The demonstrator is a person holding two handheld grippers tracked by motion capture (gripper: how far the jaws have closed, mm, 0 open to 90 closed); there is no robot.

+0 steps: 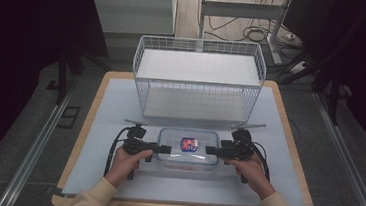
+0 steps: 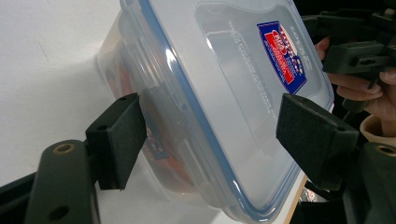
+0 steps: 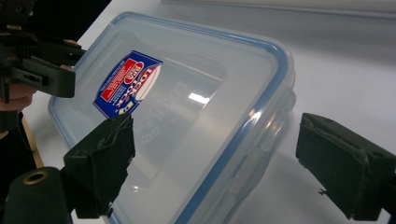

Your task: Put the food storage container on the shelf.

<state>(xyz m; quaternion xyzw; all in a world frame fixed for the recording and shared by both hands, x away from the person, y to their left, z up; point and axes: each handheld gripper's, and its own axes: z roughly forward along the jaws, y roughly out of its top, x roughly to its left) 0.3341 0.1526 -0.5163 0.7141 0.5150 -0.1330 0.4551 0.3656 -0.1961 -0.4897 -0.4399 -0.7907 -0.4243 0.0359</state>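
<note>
left gripper (image 1: 163, 149): jaws wide, straddling the container's (image 1: 187, 149) left end | right gripper (image 1: 212, 150): jaws wide astride opposite end, likely for two-sided lift | wire basket (image 1: 198, 79) waited behind on table (image 1: 105, 106)

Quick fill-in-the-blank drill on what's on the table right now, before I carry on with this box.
The clear container has a lid with a ____ rim.
Behind it on the table stands a white wire ____.
The left claw and right claw sit at opposite ends of the container, both with jaws ____.
The label on the lid is blue and ____.

Missing words: blue; basket; open; red
</note>
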